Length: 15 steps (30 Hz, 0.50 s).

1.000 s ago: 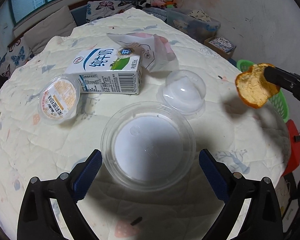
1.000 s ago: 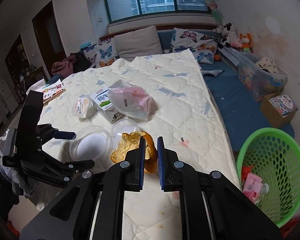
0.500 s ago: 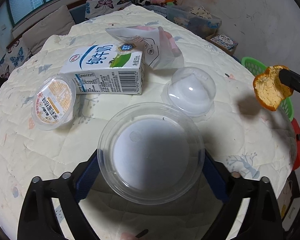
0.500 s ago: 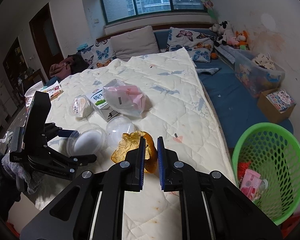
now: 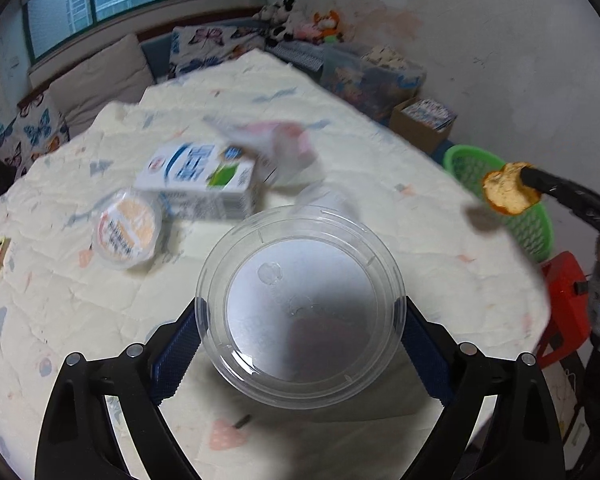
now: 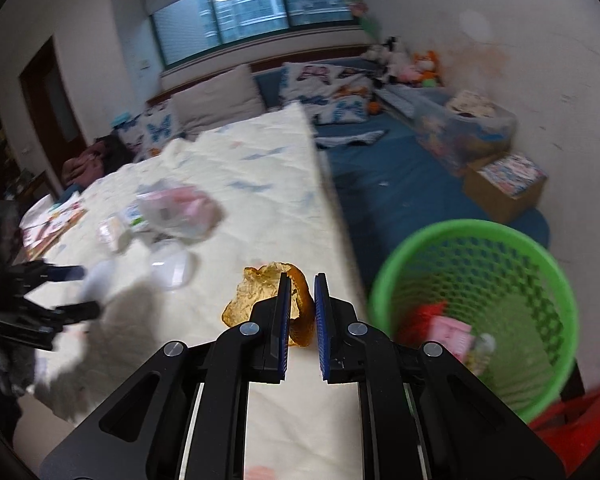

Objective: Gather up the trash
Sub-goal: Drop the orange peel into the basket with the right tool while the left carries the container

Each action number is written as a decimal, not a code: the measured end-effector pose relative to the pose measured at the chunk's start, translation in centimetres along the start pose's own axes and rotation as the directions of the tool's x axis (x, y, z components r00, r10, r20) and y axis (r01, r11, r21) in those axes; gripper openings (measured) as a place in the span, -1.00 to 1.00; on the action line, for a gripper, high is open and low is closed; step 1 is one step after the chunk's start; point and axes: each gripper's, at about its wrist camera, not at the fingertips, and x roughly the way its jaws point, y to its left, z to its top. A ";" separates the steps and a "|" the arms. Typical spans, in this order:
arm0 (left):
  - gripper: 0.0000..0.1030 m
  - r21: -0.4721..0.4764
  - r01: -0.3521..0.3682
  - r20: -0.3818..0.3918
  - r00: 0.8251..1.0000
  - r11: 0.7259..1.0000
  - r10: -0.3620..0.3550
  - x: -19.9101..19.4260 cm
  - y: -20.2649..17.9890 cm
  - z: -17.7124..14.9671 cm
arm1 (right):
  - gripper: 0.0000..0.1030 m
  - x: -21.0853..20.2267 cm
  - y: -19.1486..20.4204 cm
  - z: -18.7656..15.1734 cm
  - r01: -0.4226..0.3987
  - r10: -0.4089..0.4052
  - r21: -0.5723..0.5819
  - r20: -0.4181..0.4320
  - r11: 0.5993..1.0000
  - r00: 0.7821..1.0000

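In the left wrist view my left gripper [image 5: 300, 314] is shut on a round clear plastic container [image 5: 300, 264], its blue pads pressing both sides, held just above the quilted bed. My right gripper [image 6: 302, 284] is shut on a piece of orange peel [image 6: 256, 292] over the bed's right edge, close to the green mesh basket [image 6: 476, 240] on the floor. From the left wrist view the peel [image 5: 504, 194] hangs in front of the basket [image 5: 472, 160]. The basket holds some trash, pink and red.
On the bed lie a milk carton [image 5: 196, 178], a sealed pudding cup [image 5: 126, 228], a clear bag with pink contents [image 5: 276, 144] and a clear dome lid [image 5: 324, 198]. A red stool [image 5: 564, 292] stands by the basket. Boxes line the far wall.
My left gripper closed around the clear container and lifted it off the quilt. My right gripper carried the orange peel rightward, nearer the green basket.
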 end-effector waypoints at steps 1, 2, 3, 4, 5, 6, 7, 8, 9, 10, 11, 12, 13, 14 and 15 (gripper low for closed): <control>0.74 0.007 0.009 0.008 1.000 1.000 -0.009 -0.3 -0.6 0.4 | -0.76 -0.2 -0.8 0.0 0.016 -0.016 0.005 0.000 1.000 1.000; 0.74 0.012 0.018 0.010 1.000 1.000 -0.018 -0.4 -1.0 0.8 | -0.76 -0.5 -1.8 -0.1 0.039 -0.039 0.011 -0.001 0.999 0.999; 0.74 0.017 0.030 0.014 0.999 0.999 -0.030 -0.5 -1.7 1.2 | -0.76 -0.7 -2.8 -0.2 0.064 -0.064 0.017 -0.002 0.998 0.998; 0.74 0.023 0.044 0.018 0.999 0.999 -0.044 -0.6 -2.3 1.7 | -0.76 -0.9 -3.5 -0.4 0.082 -0.082 0.023 -0.003 0.996 0.997; 0.74 0.031 0.059 0.023 0.998 0.998 -0.059 -0.6 -3.0 2.2 | -0.76 -1.0 -4.6 -0.6 0.104 -0.104 0.034 -0.009 0.994 0.995; 0.74 0.038 0.064 0.026 0.998 0.997 -0.065 -0.7 -3.6 2.4 | -0.76 -1.1 -5.4 -0.8 0.118 -0.117 0.041 -0.013 0.992 0.993; 0.74 0.049 0.069 0.029 0.997 0.996 -0.071 -0.6 -4.2 2.9 | -0.76 -1.2 -6.6 -1.1 0.146 -0.146 0.052 -0.017 0.988 0.989; 0.74 0.064 0.077 0.032 0.996 0.995 -0.079 -0.5 -5.1 3.6 | -0.76 -1.1 -7.4 -1.4 0.166 -0.164 0.059 -0.024 0.984 0.986; 0.74 0.072 0.083 0.032 0.996 0.994 -0.086 -0.3 -5.7 3.8 | -0.76 -1.1 -8.4 -1.7 0.182 -0.180 0.071 -0.035 0.981 0.983; 0.74 0.084 0.090 0.031 0.995 0.992 -0.093 -0.1 -6.5 4.4 | -0.75 -0.9 -9.4 -2.1 0.194 -0.190 0.087 -0.048 0.977 0.981; 0.74 0.092 0.095 0.030 0.995 0.991 -0.098 0.0 -7.2 4.9 | -0.75 -0.8 -10.2 -2.5 0.203 -0.198 0.098 -0.058 0.974 0.978; 0.74 0.103 0.101 0.028 0.994 0.990 -0.104 0.3 -7.9 5.3 | -0.75 -0.7 -10.9 -2.9 0.215 -0.209 0.106 -0.067 0.971 0.976; 0.74 0.114 0.104 0.027 0.994 0.988 -0.108 0.5 -8.6 5.8 | -0.75 -0.5 -11.8 -3.4 0.232 -0.224 0.115 -0.079 0.966 0.971; 0.74 0.122 0.106 0.026 0.994 0.987 -0.110 0.8 -9.2 6.3 | -0.75 -0.4 -12.3 -3.7 0.239 -0.229 0.121 -0.087 0.964 0.970; 0.74 0.129 0.110 0.022 0.993 0.986 -0.113 1.0 -9.9 6.7 | -0.75 -0.2 -13.1 -4.1 0.245 -0.233 0.136 -0.099 0.960 0.967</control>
